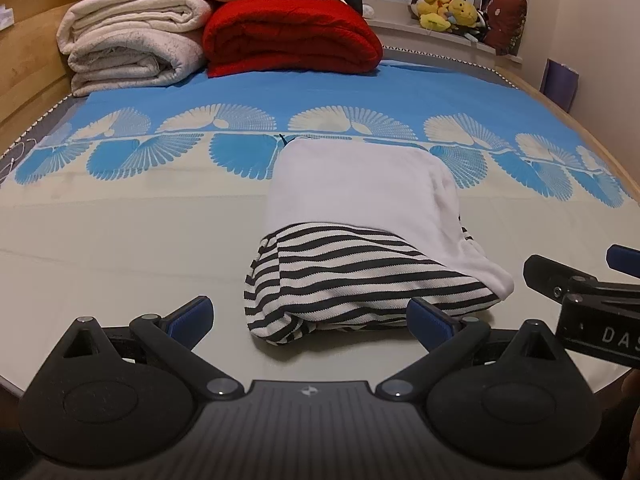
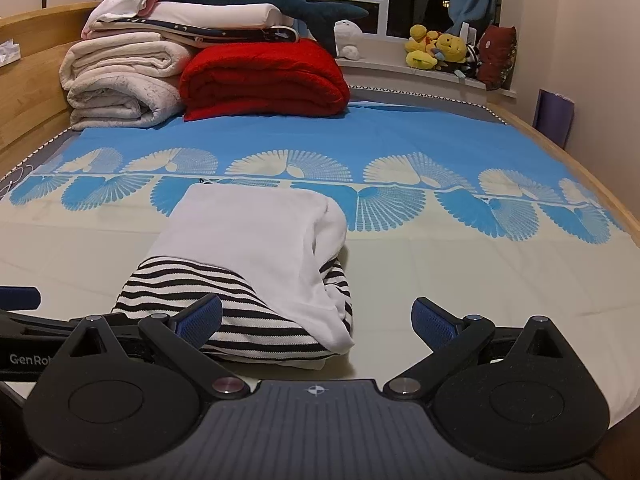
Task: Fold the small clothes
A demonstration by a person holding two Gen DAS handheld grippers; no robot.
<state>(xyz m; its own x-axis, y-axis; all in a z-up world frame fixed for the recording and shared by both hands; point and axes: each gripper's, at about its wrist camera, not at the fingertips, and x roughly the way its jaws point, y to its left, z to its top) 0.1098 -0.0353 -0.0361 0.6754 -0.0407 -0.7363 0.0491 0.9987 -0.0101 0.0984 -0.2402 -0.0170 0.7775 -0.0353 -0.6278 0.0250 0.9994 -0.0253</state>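
Grippers, mine: left gripper (image 1: 310, 316) wide open, empty; right gripper (image 2: 318, 316) same; folded garment (image 1: 360, 232) between jaws, untouched

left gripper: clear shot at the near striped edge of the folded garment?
Probably yes. The left gripper is open, with its jaws spread to either side of the folded garment's striped edge, and nothing lies between. The right gripper sits off to the side, also open.
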